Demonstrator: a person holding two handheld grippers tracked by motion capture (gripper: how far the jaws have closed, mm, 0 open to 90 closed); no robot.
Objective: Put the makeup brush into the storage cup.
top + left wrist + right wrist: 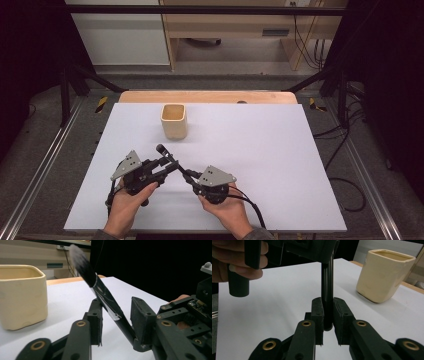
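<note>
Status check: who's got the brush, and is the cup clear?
Right gripper shut on black-handled brush. Left gripper open around the handle, brush passing between its fingers. Cream square ceramic cup upright ahead, nothing between.

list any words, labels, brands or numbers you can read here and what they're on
None can be read.
The brush held between the two grippers has a pale patch on its black handle, with no legible letters.
The cream cup is plain on the sides that show.
The grey plates on the left gripper and the right gripper carry holes only.
</note>
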